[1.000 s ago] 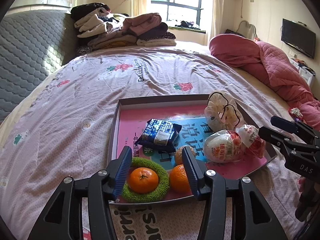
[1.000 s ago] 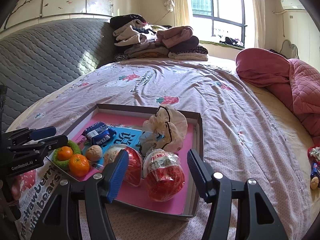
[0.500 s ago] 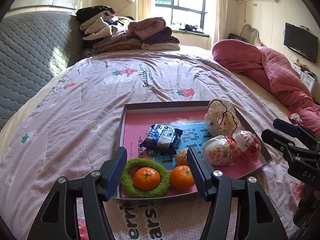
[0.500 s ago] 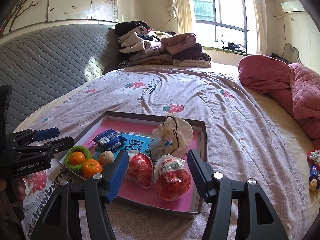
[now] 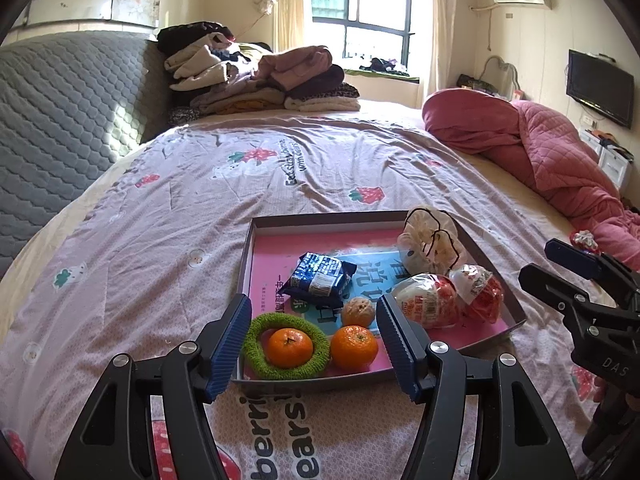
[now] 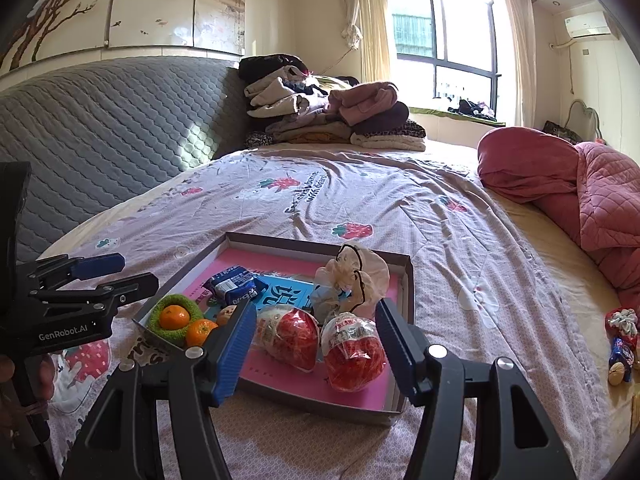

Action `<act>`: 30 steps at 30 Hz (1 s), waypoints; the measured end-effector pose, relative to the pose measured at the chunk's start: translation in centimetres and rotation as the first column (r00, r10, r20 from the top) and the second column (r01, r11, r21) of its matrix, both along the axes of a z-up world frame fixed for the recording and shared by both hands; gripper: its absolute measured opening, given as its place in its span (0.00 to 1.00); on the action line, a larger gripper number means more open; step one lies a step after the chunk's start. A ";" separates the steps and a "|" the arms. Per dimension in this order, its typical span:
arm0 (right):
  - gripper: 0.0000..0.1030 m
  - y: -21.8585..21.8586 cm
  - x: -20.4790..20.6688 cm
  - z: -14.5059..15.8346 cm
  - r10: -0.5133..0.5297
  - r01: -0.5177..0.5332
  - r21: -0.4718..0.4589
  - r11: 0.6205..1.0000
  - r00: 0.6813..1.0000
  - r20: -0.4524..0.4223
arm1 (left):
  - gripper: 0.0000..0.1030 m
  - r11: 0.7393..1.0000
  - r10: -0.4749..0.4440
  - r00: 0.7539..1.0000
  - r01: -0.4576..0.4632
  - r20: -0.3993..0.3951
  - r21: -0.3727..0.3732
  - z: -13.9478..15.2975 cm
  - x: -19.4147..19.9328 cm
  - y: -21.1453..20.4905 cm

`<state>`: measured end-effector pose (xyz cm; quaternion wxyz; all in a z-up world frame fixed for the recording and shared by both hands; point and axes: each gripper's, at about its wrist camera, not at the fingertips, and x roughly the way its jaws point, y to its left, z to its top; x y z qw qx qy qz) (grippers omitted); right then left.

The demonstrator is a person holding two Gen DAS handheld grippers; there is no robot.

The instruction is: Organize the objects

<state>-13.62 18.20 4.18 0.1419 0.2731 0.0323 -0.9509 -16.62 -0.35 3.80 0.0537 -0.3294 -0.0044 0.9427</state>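
Observation:
A shallow box tray [image 5: 247, 256] [image 6: 409, 280] with a pink floor lies on the bed. It holds a green knitted ring [image 5: 256, 344] around a tangerine [image 5: 289, 347], a second tangerine [image 5: 354, 347], a walnut [image 5: 358, 312], a blue snack pack [image 5: 320, 278], two red-and-white wrapped packs [image 6: 290, 334] [image 6: 352, 350] and a cream drawstring pouch [image 6: 356, 280]. My left gripper [image 5: 314, 344] is open and empty, just before the tray's near edge. My right gripper [image 6: 316, 346] is open and empty at the tray's other side.
The tray sits on a pink strawberry-print bedsheet [image 5: 200, 208]. Folded clothes [image 5: 256, 76] are piled at the far end by a grey quilted headboard [image 5: 60, 112]. A red quilt [image 5: 560, 152] lies at the right. Small items [image 6: 622, 344] lie on the bed's right edge.
Both grippers have pulled back and risen from the tray, staying open. The tray's contents have not moved.

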 end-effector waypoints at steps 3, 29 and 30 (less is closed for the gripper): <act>0.63 -0.1 0.4 0.2 0.007 -0.007 0.003 1.000 1.000 -0.006 | 0.68 1.000 0.008 1.000 -0.009 -0.006 -0.007 0.2 0.6 0.1; 0.71 0.1 4.3 2.0 -0.011 0.010 -0.039 0.999 0.999 -0.032 | 0.76 0.999 0.028 0.997 -0.031 -0.067 -0.045 2.5 4.4 0.9; 0.71 0.1 4.4 2.0 -0.011 0.010 -0.041 0.999 0.999 -0.031 | 0.76 0.998 0.026 0.997 -0.029 -0.067 -0.049 2.6 4.5 1.0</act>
